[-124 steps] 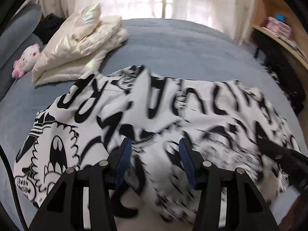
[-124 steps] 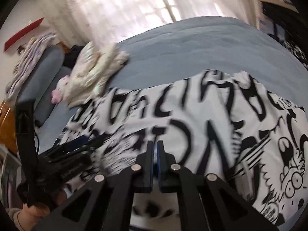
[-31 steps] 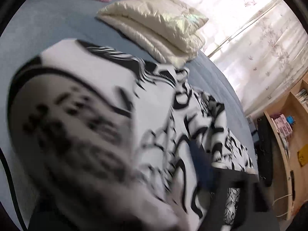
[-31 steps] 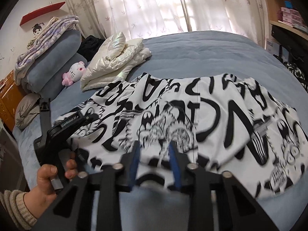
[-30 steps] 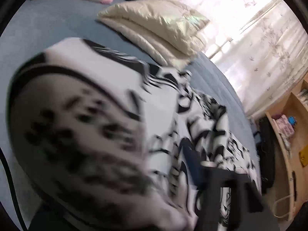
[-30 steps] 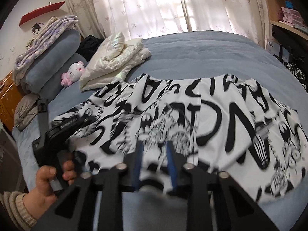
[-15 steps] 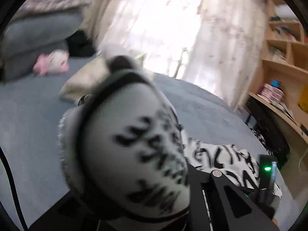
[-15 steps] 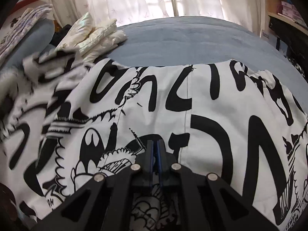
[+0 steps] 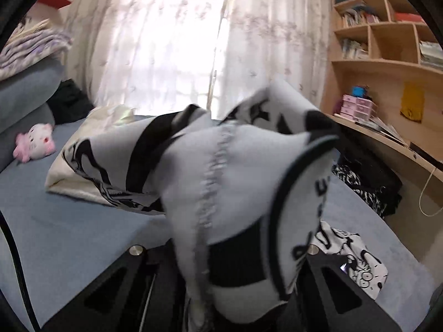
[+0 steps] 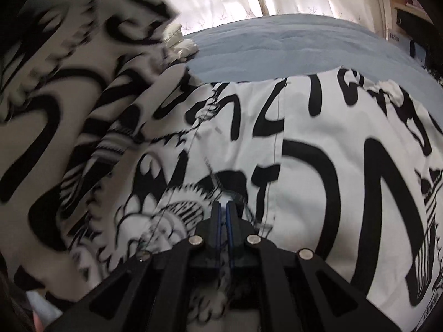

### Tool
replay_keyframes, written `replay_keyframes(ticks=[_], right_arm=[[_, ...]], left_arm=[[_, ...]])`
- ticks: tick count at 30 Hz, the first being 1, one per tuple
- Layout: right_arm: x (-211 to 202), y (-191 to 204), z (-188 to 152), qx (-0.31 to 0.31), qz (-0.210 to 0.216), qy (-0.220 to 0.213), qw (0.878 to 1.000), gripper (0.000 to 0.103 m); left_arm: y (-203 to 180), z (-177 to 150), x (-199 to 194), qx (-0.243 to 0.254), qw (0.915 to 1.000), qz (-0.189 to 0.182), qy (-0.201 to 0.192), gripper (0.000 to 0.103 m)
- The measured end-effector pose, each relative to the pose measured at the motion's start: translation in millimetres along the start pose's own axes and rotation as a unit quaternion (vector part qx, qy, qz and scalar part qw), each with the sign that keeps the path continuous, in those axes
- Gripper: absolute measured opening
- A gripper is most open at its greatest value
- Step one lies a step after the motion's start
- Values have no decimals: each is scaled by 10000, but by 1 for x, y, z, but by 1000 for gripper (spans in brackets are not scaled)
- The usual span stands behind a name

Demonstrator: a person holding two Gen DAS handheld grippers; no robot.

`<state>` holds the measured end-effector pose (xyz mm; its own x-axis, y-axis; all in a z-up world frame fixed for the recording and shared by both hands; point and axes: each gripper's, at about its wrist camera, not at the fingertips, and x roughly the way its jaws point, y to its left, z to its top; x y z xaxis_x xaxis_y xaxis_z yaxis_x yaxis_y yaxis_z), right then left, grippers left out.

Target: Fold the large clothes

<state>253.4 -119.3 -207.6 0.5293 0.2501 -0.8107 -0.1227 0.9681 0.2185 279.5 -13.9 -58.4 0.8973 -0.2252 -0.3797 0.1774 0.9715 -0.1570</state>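
Observation:
A large white garment with black cartoon print (image 10: 318, 138) lies spread on the blue bed (image 10: 277, 47). My right gripper (image 10: 223, 207) points down at its middle, shut, with a small pinch of the cloth between its tips. The garment's left part (image 10: 69, 69) hangs lifted and blurred at the upper left. In the left wrist view that lifted cloth (image 9: 235, 179) bunches up over my left gripper (image 9: 227, 260) and hides its fingers. That gripper is shut on the cloth and holds it above the bed (image 9: 69, 235).
A folded cream puffer jacket (image 9: 110, 116) and a pink plush toy (image 9: 33, 144) lie at the bed's far left by grey pillows (image 9: 25, 96). Wooden shelves (image 9: 387, 41) and a desk stand on the right, with dark clothes (image 9: 368, 182) below. Curtains cover the window behind.
My left gripper has risen with the garment's edge and rolled, so the cloth now drapes over it. My right gripper came down onto the garment and shut.

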Motion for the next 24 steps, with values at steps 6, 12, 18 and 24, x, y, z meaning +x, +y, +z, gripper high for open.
replay_keyframes(ticks=[6,12,18,24], right_arm=[[-42,-38,-27,753,1192,363,9893,4],[-140,-120,-61,1564,398,-415,9860,4],[-214,-208,-100,2450,-1464,-1094,9521,4],[-224,-247,-134,3018,-1741,-966,9324,4]], left_arm=[[-66,7,10,404,9986,-338,64,8],[-152,-7,23,1011,9919,-742,184,8],[-251,-84,68,2203,9645,-1125,926,8],[-283,-162,93,3208,9305,-899,1524,8]])
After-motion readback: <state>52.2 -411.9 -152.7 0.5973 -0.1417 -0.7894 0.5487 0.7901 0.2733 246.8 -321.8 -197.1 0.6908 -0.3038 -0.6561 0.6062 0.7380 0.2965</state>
